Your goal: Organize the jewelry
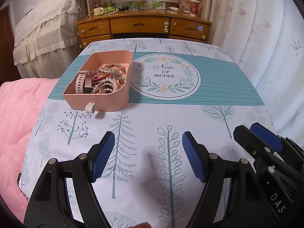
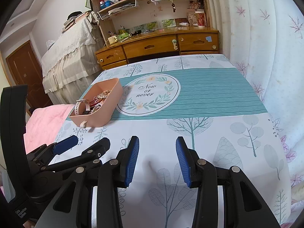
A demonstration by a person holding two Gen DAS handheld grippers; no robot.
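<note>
A pink open box with a white front tab stands on the left side of the patterned tablecloth. It holds a pile of jewelry: a white-strapped watch, pearl bracelets and gold pieces. My left gripper is open and empty, low over the cloth, well in front of the box. My right gripper is open and empty, beside the left one, which shows at the left of the right wrist view.
The tablecloth has a round "Now or never" print right of the box. A pink quilt lies off the table's left edge. A wooden desk stands behind, a curtain on the right.
</note>
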